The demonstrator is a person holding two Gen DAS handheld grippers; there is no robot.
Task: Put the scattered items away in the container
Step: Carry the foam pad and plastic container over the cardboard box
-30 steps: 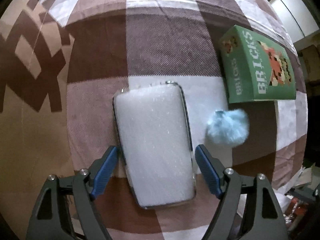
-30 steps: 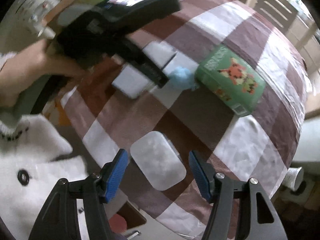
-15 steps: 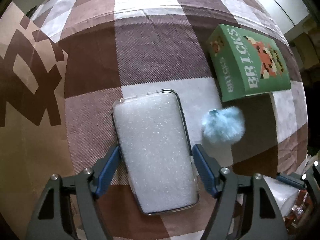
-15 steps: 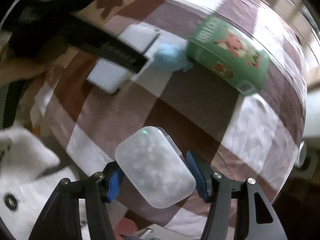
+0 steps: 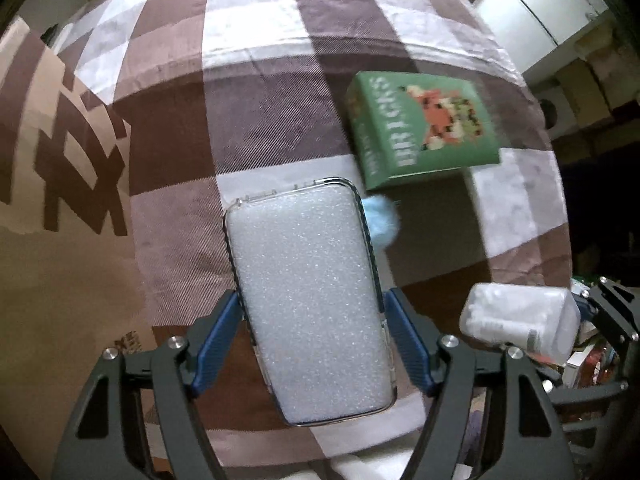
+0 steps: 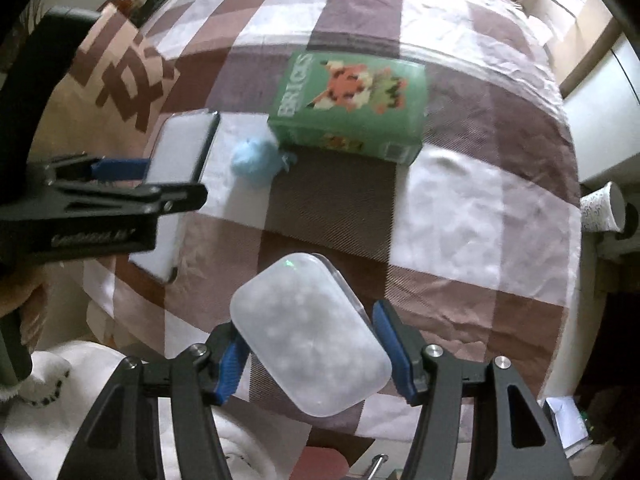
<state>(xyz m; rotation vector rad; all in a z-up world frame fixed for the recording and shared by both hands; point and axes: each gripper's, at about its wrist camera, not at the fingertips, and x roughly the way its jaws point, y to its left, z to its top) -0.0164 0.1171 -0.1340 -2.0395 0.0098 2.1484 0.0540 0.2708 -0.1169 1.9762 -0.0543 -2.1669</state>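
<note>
My left gripper (image 5: 312,340) is shut on a clear case with white foam inside (image 5: 308,296) and holds it above the checked tablecloth. The case also shows in the right wrist view (image 6: 178,160). My right gripper (image 6: 312,356) is shut on a frosted white plastic box (image 6: 308,336), lifted off the cloth; that box shows at the right of the left wrist view (image 5: 520,324). A fluffy blue pom-pom (image 5: 380,216) (image 6: 256,160) lies on the cloth beside a green "BRICKS" box (image 5: 424,128) (image 6: 348,104).
The brown and white checked cloth (image 6: 460,208) covers a table whose edge drops off near me. A patterned paper cup (image 6: 604,208) sits off the right edge. White fleece clothing (image 6: 72,412) is at lower left.
My left gripper has closed on the foam case and raised it. My right gripper has closed on the frosted box and lifted it toward the middle of the table.
</note>
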